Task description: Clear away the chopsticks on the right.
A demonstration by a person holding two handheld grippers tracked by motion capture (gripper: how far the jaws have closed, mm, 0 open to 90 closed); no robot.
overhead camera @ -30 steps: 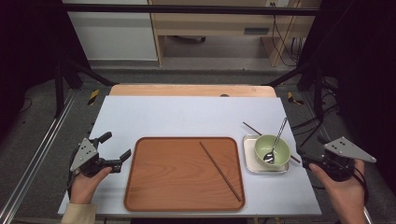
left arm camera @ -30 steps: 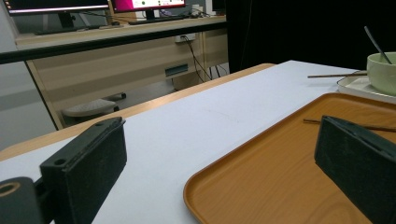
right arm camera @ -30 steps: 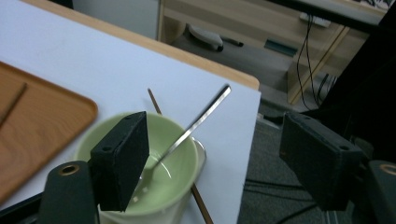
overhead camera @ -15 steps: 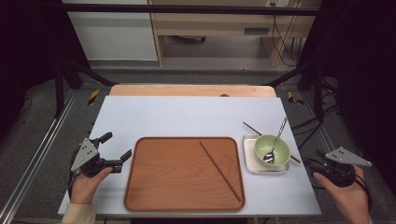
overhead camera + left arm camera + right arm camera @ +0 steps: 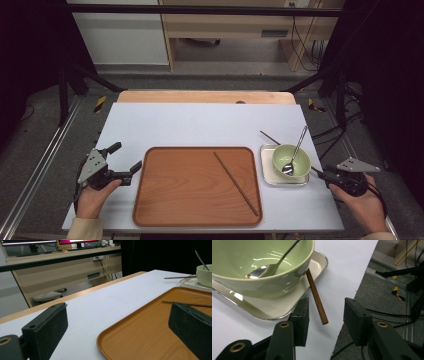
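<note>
Bowl (image 5: 291, 162): pale green, glossy, standing in a small cream dish (image 5: 266, 170) with a metal rim. Holds one metal spoon (image 5: 294, 152), its scoop on the bowl's floor and its handle leaning out over the far rim.

Tray (image 5: 197, 186): brown wood, rounded corners, raised lip, just left of the dish on the white bench (image 5: 200, 122). Holds one chopstick (image 5: 236, 183), lying flat on a diagonal from mid-tray toward the near right corner.

Second chopstick (image 5: 316, 299): thin, dark brown, square-ended. It lies under the bowl across the dish; its long axis runs diagonally, one end pointing away past the dish's far left corner, the other sticking out beyond the dish's near right edge and off the surface.

Right gripper (image 5: 325, 322): beside the dish's right edge, fingers (image 5: 302, 317) parted, with the chopstick's near end between them, touching neither.

Left gripper (image 5: 122, 162): at the tray's left edge, fingers spread wide, holding nothing.
</note>
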